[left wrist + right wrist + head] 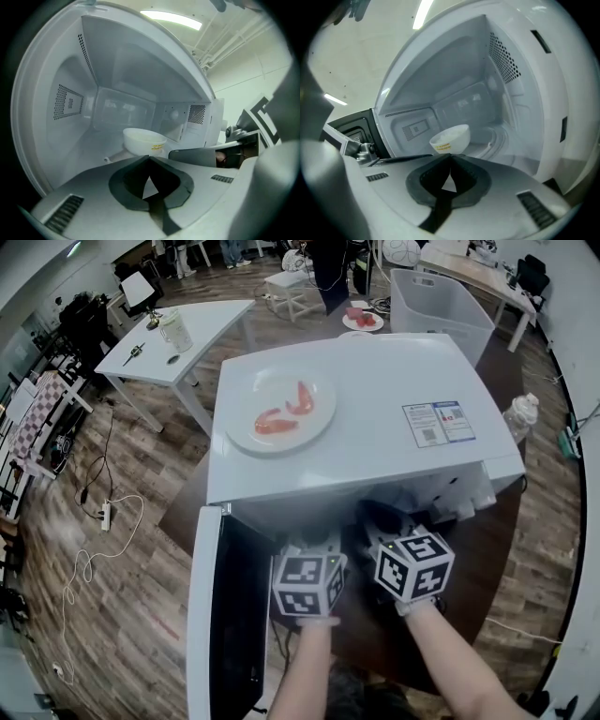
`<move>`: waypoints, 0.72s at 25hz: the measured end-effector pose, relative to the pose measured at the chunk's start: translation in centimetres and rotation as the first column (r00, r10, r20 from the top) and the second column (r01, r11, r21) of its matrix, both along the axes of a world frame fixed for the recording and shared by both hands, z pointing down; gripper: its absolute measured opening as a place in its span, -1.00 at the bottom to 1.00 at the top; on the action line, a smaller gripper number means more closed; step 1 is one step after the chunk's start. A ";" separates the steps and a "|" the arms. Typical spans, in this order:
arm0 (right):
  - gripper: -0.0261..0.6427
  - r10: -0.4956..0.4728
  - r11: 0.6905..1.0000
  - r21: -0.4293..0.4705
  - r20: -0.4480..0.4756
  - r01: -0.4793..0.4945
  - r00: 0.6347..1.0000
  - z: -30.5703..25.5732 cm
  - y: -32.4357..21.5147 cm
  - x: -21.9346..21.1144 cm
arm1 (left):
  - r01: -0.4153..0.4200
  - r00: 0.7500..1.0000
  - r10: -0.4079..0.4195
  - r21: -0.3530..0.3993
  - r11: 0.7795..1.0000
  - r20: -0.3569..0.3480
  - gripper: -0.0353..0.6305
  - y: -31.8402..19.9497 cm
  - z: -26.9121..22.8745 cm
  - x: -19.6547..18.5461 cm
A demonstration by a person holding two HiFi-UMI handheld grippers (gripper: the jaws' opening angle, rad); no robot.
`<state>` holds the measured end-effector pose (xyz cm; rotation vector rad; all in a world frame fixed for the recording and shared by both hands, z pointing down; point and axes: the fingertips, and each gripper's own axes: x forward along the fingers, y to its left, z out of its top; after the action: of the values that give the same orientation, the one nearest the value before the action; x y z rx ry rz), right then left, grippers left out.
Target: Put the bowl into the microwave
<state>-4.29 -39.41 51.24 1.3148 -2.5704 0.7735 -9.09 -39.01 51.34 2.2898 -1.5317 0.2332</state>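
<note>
A white bowl point(144, 140) with a small yellow label stands on the floor of the open microwave's cavity point(70, 140), just past both grippers' tips; the bowl point(451, 138) also shows in the right gripper view. My left gripper point(150, 158) is shut, its tips meeting with nothing between them. My right gripper point(451, 155) is shut the same way, short of the bowl. In the head view both marker cubes point(307, 585) point(414, 566) sit side by side at the microwave's point(375, 418) mouth, which hides the tips and the bowl.
The microwave door point(211, 615) hangs open to the left of my left gripper. A white plate point(319, 423) with red food pieces lies on the microwave's top. A plastic bottle point(520, 413) stands at the right; white tables point(202, 329) and a bin point(441, 301) lie beyond.
</note>
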 end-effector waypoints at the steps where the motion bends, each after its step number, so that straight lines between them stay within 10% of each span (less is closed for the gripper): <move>1: -0.90 -0.003 1.000 0.002 0.005 0.003 1.000 -0.1 0.2 0.0 | 0.000 1.000 0.000 0.000 1.000 -0.003 -0.86 0.1 0.0 0.0; 18: -0.91 -0.033 0.995 0.091 -0.015 0.034 0.999 -1.9 4.1 1.5 | -0.006 0.986 0.011 0.026 1.000 -0.168 -0.86 4.0 -1.2 1.6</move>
<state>-2.77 -35.28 49.31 1.2932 -2.6389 0.6470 -7.54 -35.00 50.10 2.2718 -1.4477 0.0210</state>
